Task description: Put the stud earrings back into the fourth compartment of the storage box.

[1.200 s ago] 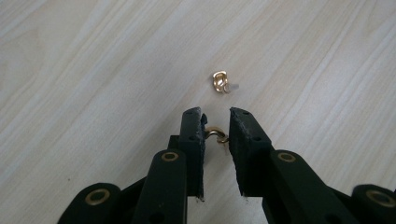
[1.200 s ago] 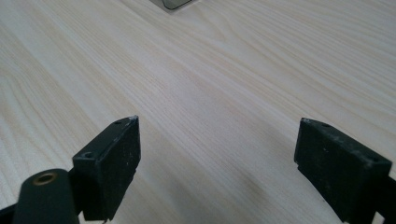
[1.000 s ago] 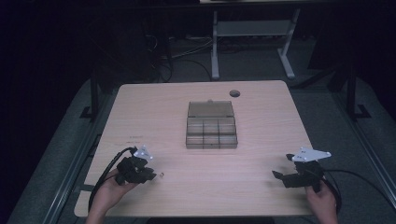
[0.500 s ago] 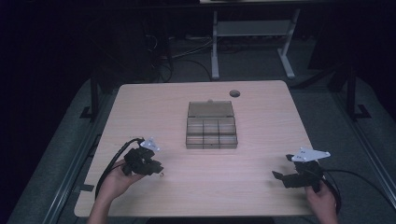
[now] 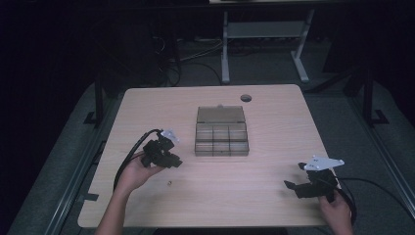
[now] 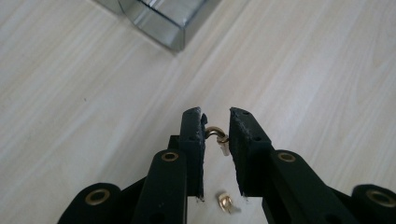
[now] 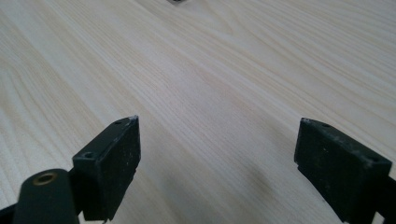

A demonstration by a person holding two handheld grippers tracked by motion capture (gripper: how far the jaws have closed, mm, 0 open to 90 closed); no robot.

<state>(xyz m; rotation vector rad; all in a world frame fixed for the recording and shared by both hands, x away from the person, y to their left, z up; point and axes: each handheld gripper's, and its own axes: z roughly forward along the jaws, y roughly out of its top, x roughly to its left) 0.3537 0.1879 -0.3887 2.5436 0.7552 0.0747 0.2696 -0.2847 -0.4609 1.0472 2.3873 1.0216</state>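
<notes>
Near edge of table [image 5: 274,205]: right hand [image 5: 337,211] low at near right corner, right gripper [image 5: 295,185] level and pointing left across the wood, jaws spread wide, nothing between them. Bare wood grain ahead of those jaws in right gripper view.

Left of centre: left hand [image 5: 134,172] cupped under left gripper [image 5: 175,157], raised off the surface, nose angled toward the near left corner of the compartment box [image 5: 221,139]. Jaws narrowed almost to closing on a small brass hook [image 6: 217,135], pinched by its curved end, threaded shank hanging down in the gap. Second brass piece [image 6: 225,202] loose on the wood below the jaws, also seen as a speck [image 5: 169,183] in high view.

Likely step: carrying the hook to a compartment. Best done with grip pressure kept steady, since the hold is on a thin curve near the jaw tips and looks prone to slipping; approach from above, release low inside a cell.

Centre, toward far edge: clear box, lid [image 5: 220,114] laid open flat behind it; cable grommet [image 5: 246,98] beyond.
</notes>
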